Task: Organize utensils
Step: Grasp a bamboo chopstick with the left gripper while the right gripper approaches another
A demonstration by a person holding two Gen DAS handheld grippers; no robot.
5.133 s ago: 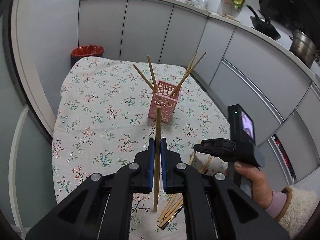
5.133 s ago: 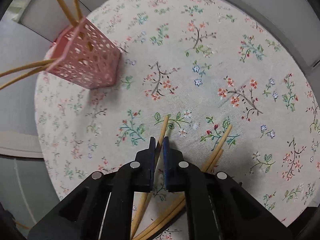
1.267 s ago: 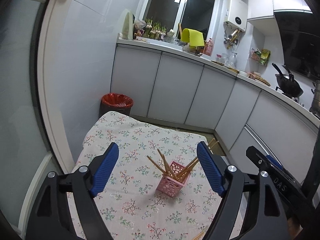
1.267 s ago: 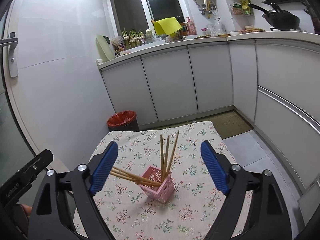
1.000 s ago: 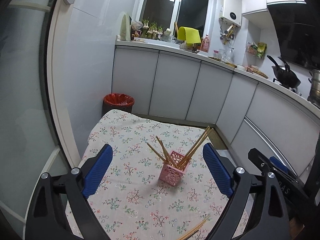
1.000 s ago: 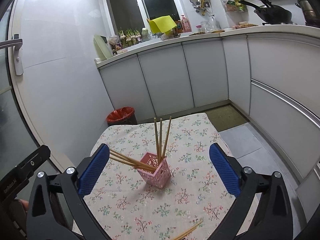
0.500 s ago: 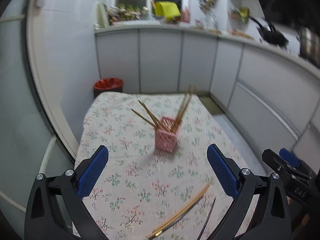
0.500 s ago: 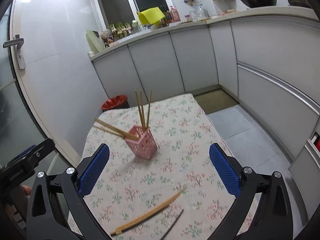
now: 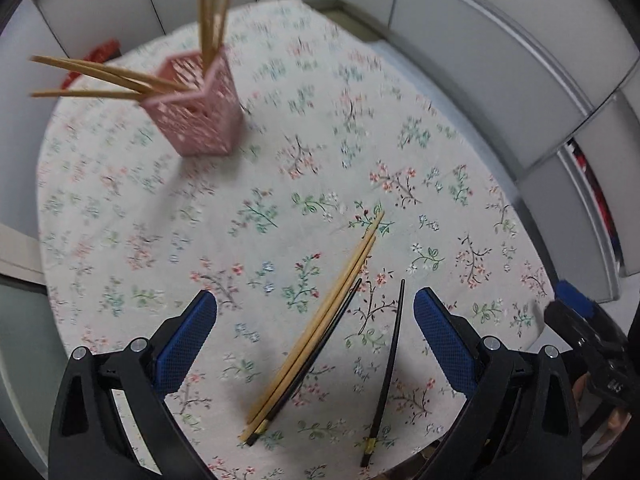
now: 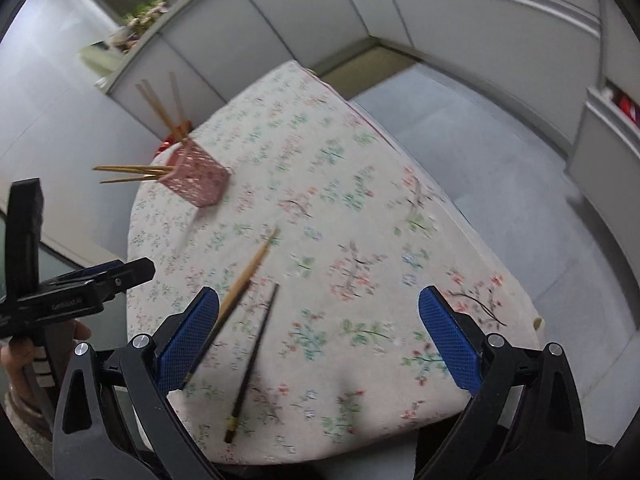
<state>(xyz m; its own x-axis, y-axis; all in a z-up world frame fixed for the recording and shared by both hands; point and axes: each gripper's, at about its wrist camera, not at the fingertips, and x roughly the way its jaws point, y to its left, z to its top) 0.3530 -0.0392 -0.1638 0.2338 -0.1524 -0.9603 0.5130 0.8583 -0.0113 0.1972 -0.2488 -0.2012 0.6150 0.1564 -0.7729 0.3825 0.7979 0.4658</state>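
A pink perforated holder [image 9: 200, 108] [image 10: 200, 182] stands on the floral table with several wooden chopsticks leaning out of it. Two wooden chopsticks [image 9: 320, 320] lie side by side near the table's front, a black one [image 9: 320, 356] tight against them and a second black one [image 9: 386, 364] apart to their right. My left gripper [image 9: 315, 332] hangs wide open over this bundle, nothing between its blue pads. My right gripper [image 10: 319, 332] is also wide open above the table; the wooden pair [image 10: 244, 276] passes behind its left finger and a black chopstick [image 10: 252, 360] lies just inside it.
The floral tablecloth [image 9: 440, 184] covers a small table whose near edge [image 10: 360, 452] drops off below my right gripper. Grey cabinets [image 10: 304, 12] and a grey floor [image 10: 500, 168] surround it. A red bin [image 9: 102, 50] sits behind the table. A hand [image 10: 24, 360] holds the left gripper's handle.
Both grippers have dropped and tipped downward toward the table. The view has gone from the kitchen and window to the tabletop, and the loose chopsticks now lie between the fingers.
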